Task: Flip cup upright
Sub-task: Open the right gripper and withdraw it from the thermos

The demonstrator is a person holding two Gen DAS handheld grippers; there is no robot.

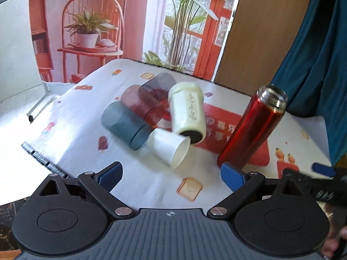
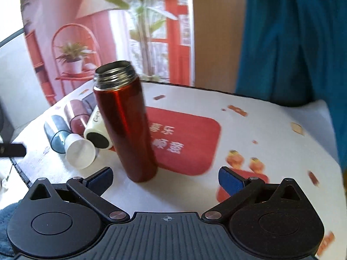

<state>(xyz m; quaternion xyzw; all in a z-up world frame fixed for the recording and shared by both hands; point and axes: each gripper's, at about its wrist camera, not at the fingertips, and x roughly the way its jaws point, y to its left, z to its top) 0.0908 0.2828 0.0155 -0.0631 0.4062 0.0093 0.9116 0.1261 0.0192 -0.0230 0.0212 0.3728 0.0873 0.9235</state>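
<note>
Your left gripper [image 1: 171,176] and right gripper [image 2: 166,178] both spread wide, empty, white snack-print tablecloth [image 2: 271,130] with red mat [image 2: 195,136], tall red metal flask [image 2: 125,130] standing, teal curtain [image 2: 292,39], orange room-scene backdrop [image 1: 97,21] behind.

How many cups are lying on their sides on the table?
5, in one cluster left of the standing red metal flask: white paper cup nearest, cream plastic cup, blue-grey plastic cup, translucent red cup, translucent dark purple cup farthest. More may hide behind them.
</note>
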